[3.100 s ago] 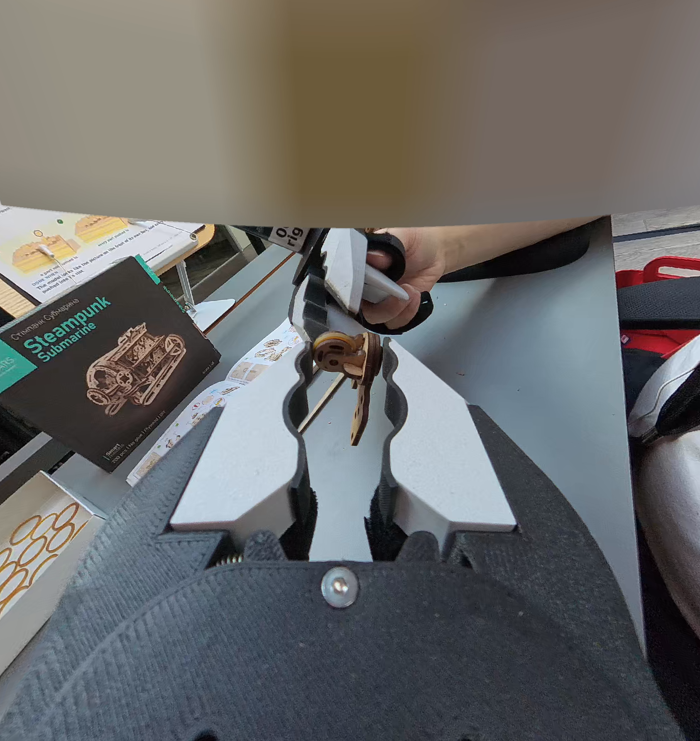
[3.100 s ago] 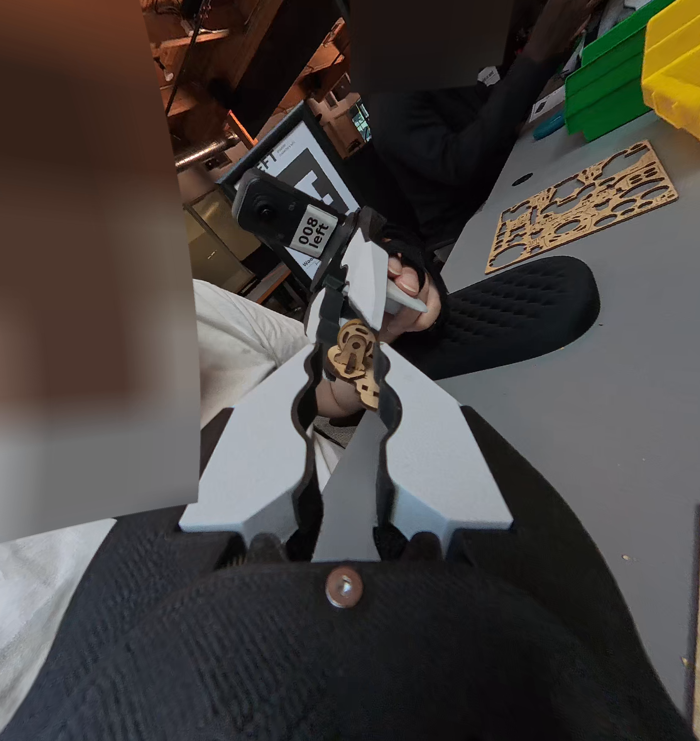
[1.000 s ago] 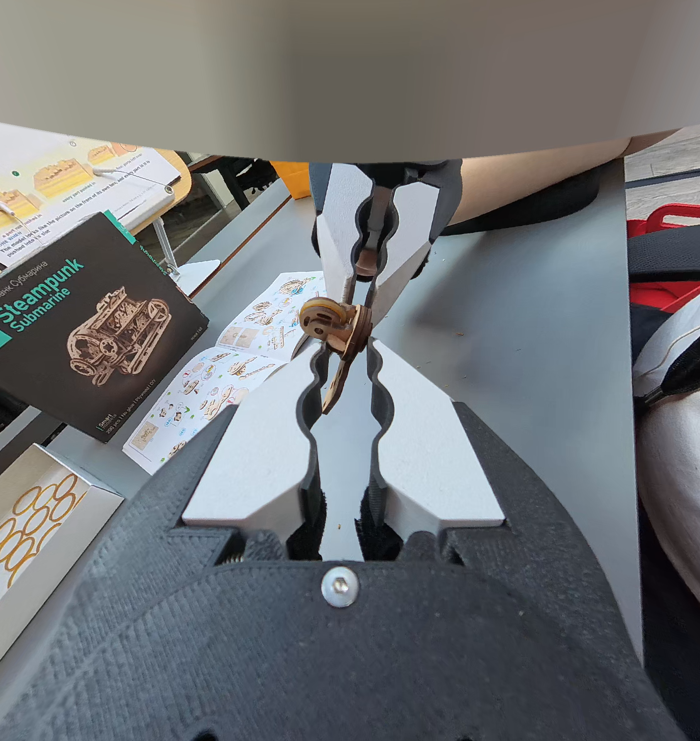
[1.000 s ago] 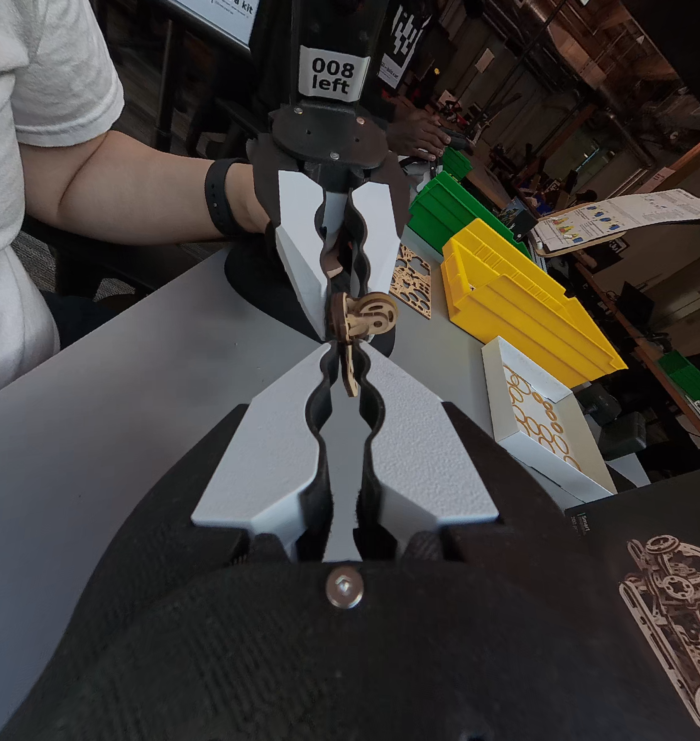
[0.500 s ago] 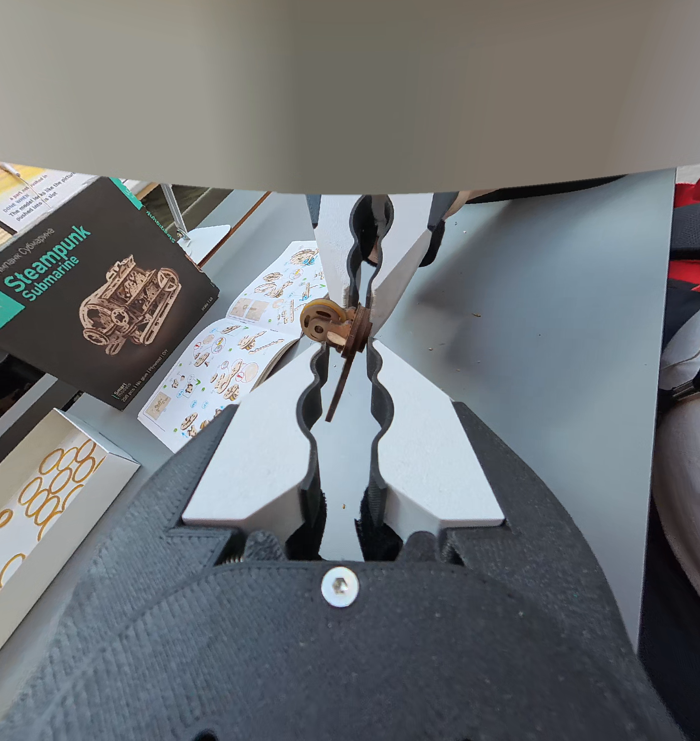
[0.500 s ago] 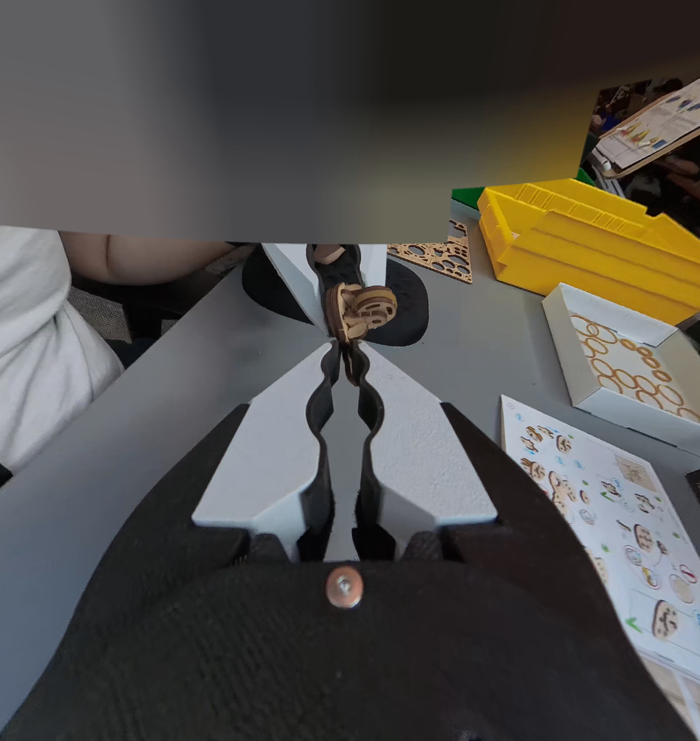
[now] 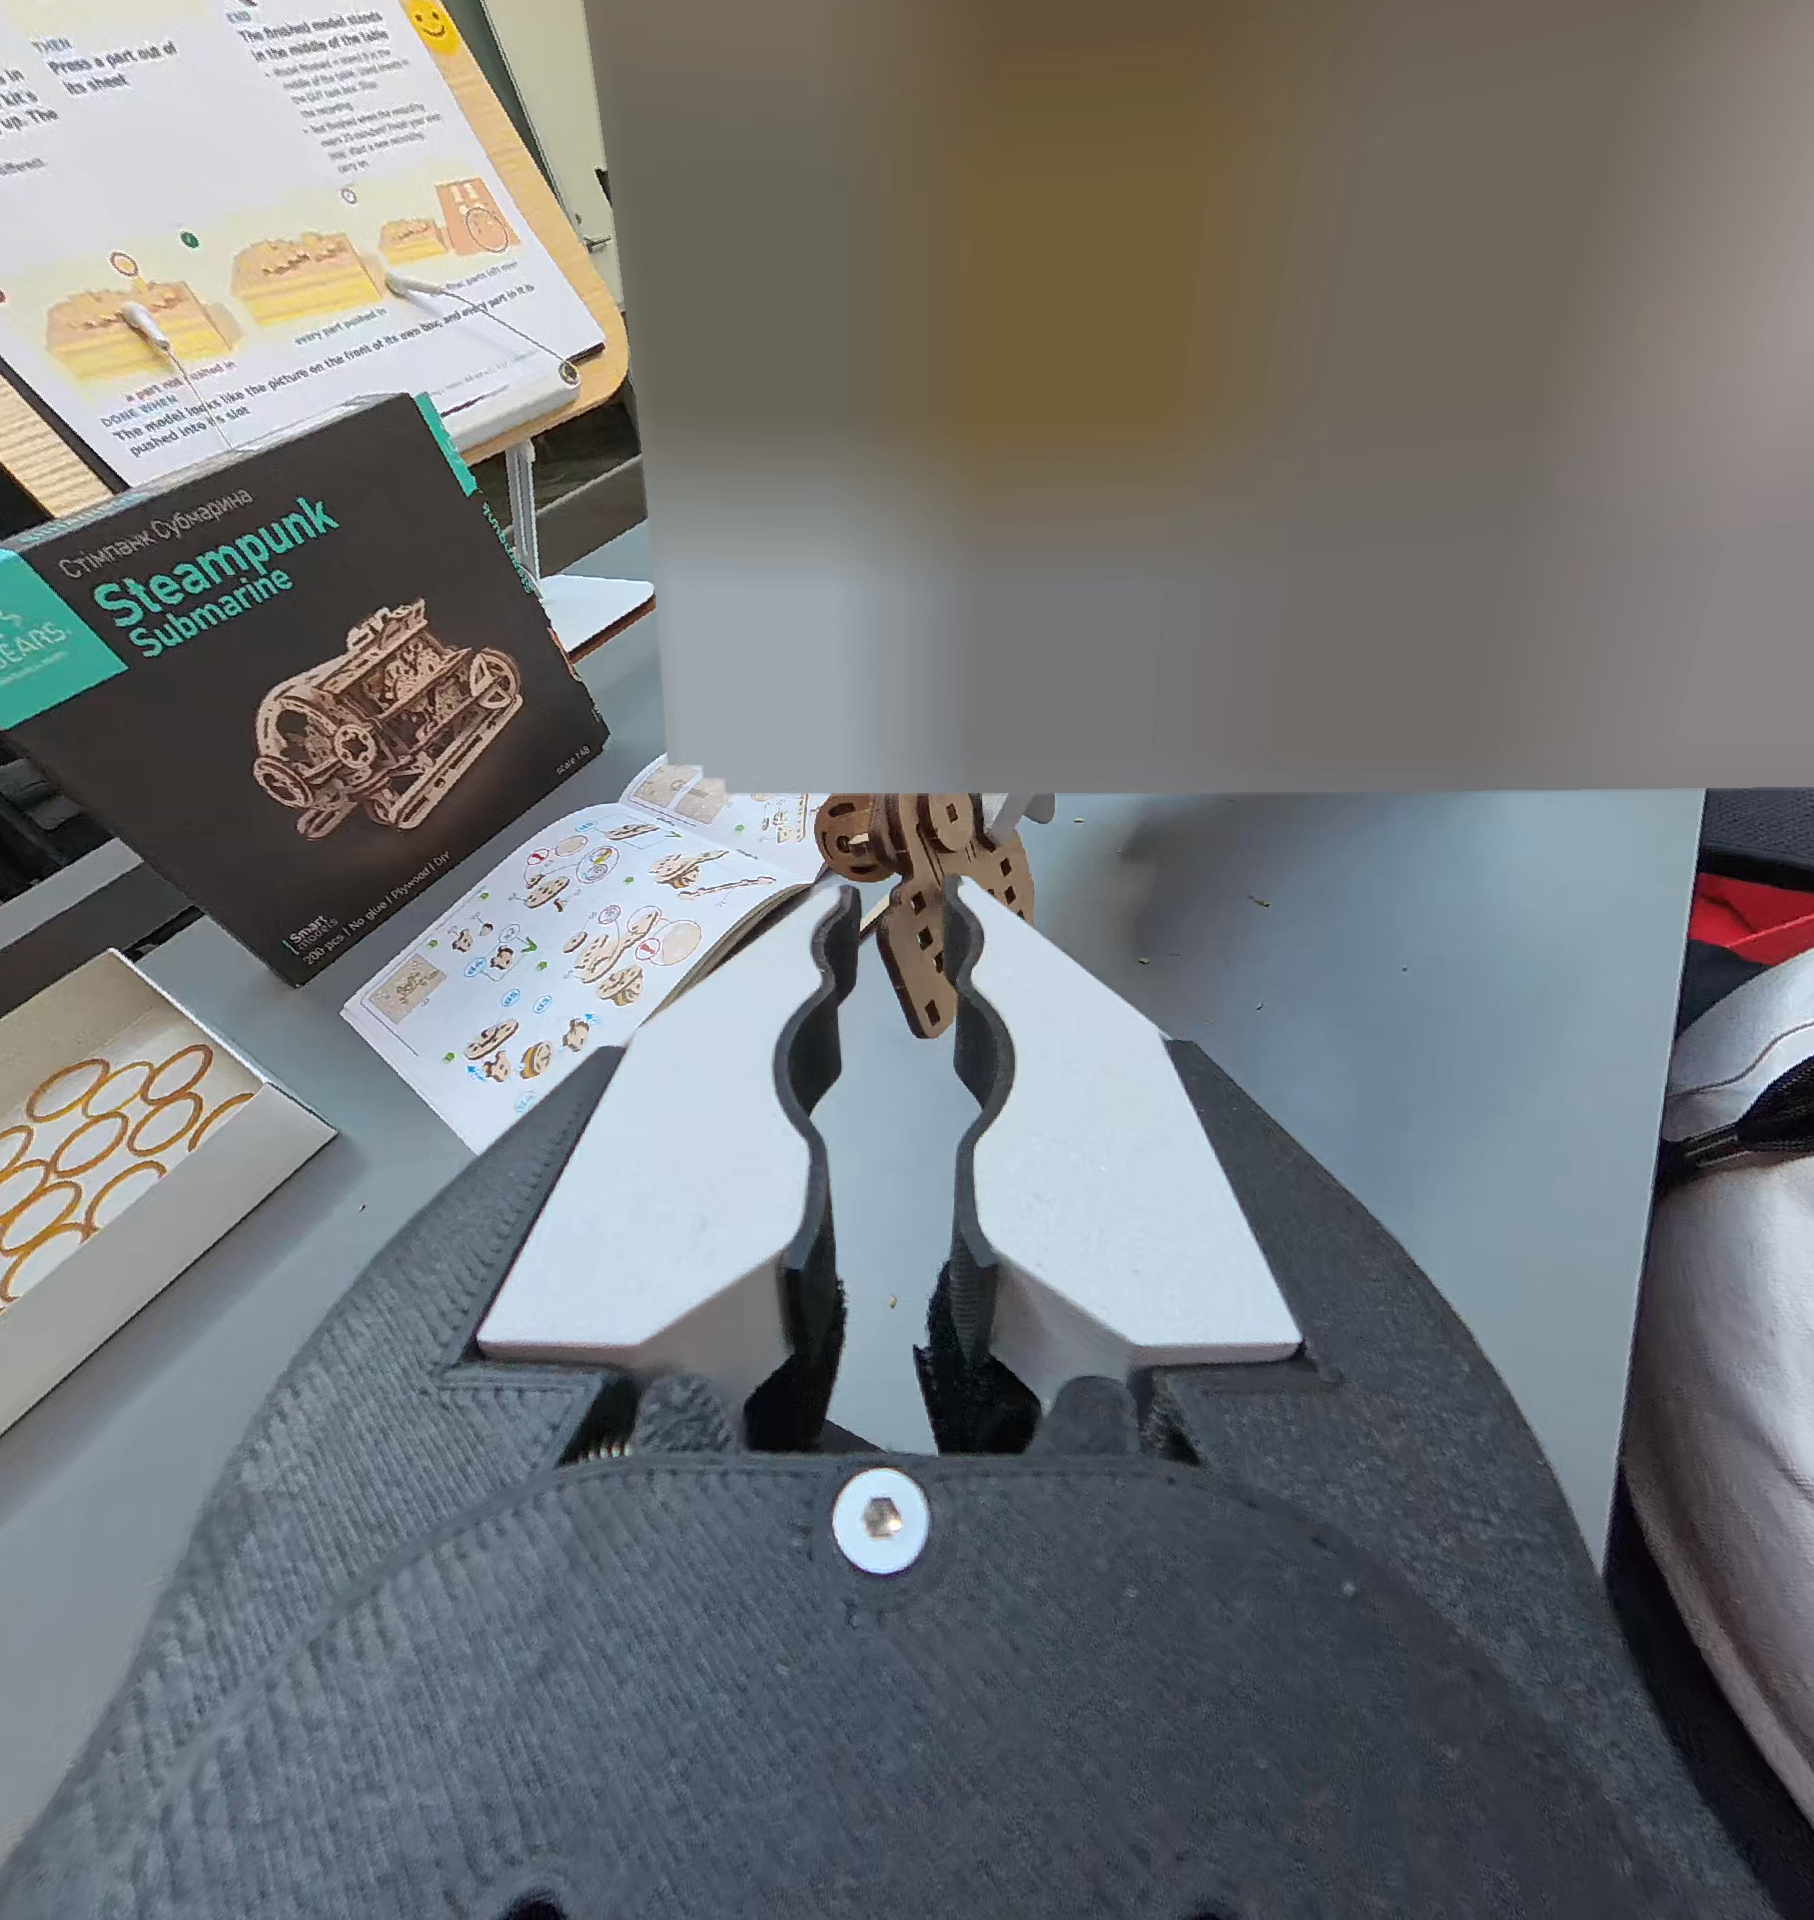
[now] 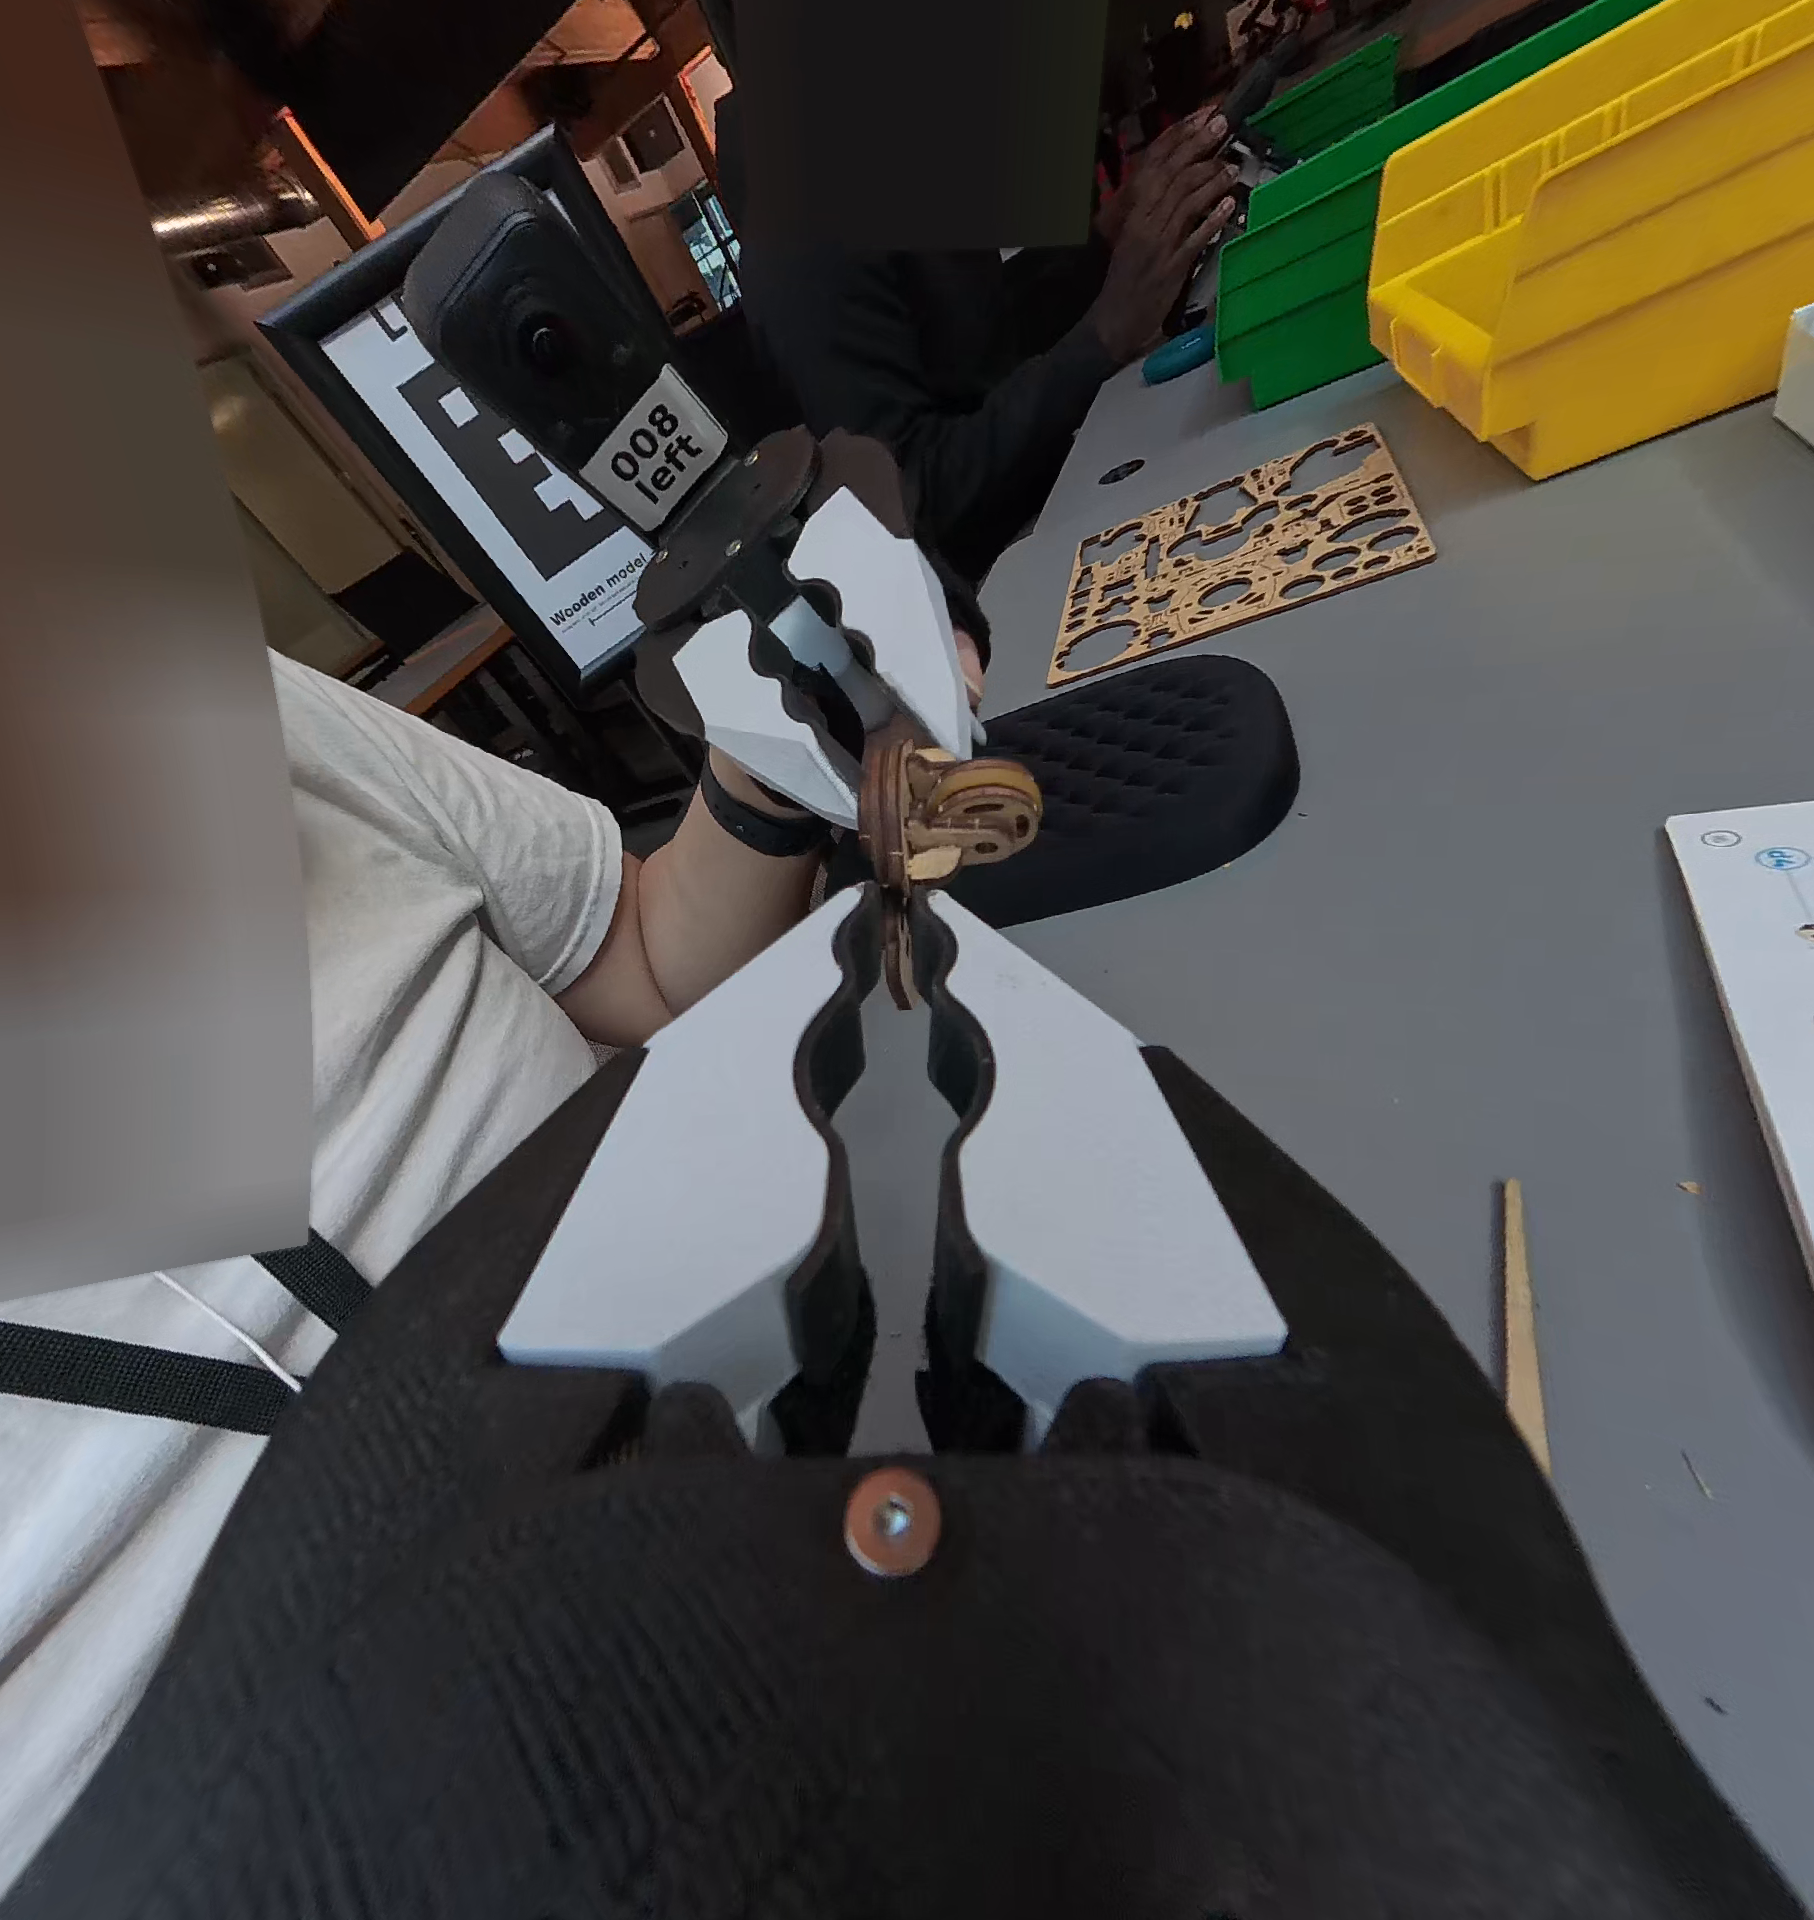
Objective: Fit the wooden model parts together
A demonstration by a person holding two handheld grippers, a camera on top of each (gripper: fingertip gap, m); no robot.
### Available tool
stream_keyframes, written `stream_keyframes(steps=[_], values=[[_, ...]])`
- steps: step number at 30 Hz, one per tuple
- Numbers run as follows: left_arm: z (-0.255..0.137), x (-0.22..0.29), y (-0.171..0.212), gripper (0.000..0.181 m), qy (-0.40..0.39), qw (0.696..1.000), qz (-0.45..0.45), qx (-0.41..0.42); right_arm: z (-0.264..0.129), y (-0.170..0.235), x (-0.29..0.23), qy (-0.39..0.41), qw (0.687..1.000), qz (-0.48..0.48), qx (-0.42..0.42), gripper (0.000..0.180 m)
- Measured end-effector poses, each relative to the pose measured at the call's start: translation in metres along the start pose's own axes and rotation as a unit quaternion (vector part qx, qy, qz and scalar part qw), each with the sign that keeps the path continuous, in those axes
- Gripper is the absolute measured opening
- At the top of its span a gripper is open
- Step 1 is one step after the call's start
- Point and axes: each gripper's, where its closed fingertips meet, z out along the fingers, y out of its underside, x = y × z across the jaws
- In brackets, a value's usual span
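1. we see a grey table (image 8: 1505, 935) under both grippers, with a person in a white shirt (image 8: 446, 935) at its edge.
2. on it, in the right wrist view, stand a yellow bin (image 8: 1609, 239) and a green bin (image 8: 1298, 281); nearer lies a wood sheet (image 8: 1246, 551) with its parts punched out, beside a black pad (image 8: 1142, 769).
3. in the left wrist view a dark box (image 7: 290, 707) leans in front of a propped instruction board (image 7: 259, 229); an open booklet (image 7: 570, 935) lies just before it, and a white tray (image 7: 103, 1164) of wood rings sits at the left.
4. our right gripper (image 8: 898, 925) is closed on the flat lower plate of the wood model (image 8: 934, 821), which is held in the air above the table.
5. our left gripper (image 7: 898, 904) meets the same model (image 7: 918, 894) from the far side; in the right wrist view its tips sit against the model's upper end, but we cannot tell whether it is clamped on it.
6. a thin wood stick (image 8: 1521, 1351) lies on the table at the right.
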Motion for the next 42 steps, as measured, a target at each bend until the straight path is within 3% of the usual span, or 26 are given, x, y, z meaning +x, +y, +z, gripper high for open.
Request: stream_keyframes(steps=[6,10,14,17,42], values=[[-0.002,0.005,-0.001,0.007,0.035,0.999,-0.032,0.011,-0.001,0.000,-0.002,-0.012,1.000,-0.001,0.003,0.003],[0.001,0.010,0.004,0.015,0.040,0.999,-0.002,0.001,-0.002,0.001,-0.007,0.021,0.988,-0.151,-0.018,0.004],[0.007,0.016,0.012,0.020,0.044,0.998,0.039,-0.020,-0.003,0.002,-0.011,0.080,0.945,-0.313,-0.048,0.004],[0.009,0.019,0.014,0.014,0.047,0.997,0.053,-0.023,-0.001,0.006,-0.014,0.098,0.921,-0.371,-0.068,0.004],[0.005,0.027,0.009,0.003,0.065,0.994,0.082,-0.002,0.001,0.006,-0.018,0.122,0.898,-0.416,-0.080,0.004]])
